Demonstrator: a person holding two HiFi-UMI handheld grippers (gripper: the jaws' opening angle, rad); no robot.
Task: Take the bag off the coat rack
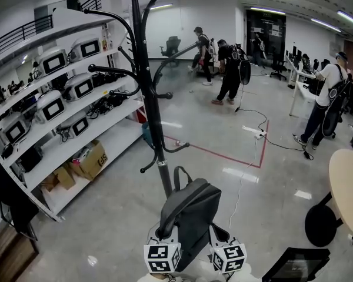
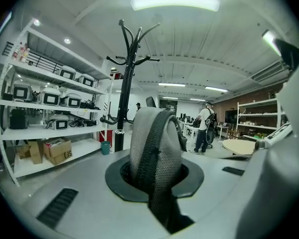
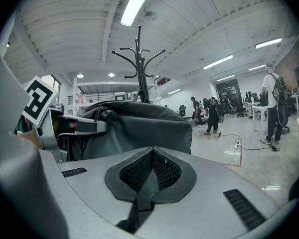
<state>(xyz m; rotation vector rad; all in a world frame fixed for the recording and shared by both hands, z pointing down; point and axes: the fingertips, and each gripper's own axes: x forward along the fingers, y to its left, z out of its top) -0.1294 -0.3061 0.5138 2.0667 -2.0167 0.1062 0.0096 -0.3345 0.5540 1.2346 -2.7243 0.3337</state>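
Step in hand: lift-off looks done, carry-away pending. The dark grey fabric backpack [image 1: 191, 213] hangs low in front of the black metal coat rack [image 1: 146, 87], below its lowest hooks; the top handle loop stands free, with no hook through it as far as the head view shows. The left gripper [image 2: 154, 171] is clamped narrow on a grey mesh shoulder strap [image 2: 152, 133]; the right gripper [image 3: 150, 178] is pinched on a second mesh strap [image 3: 139, 171], bag body just beyond. Next move, I reckon: draw the load clear of the pole, both grips firm. Room: glossy pale grey floor [image 1: 123, 216], red tape line [image 1: 223, 155], white shelving [image 1: 106, 147] left, round beige table [image 1: 348, 187] right, people far off.
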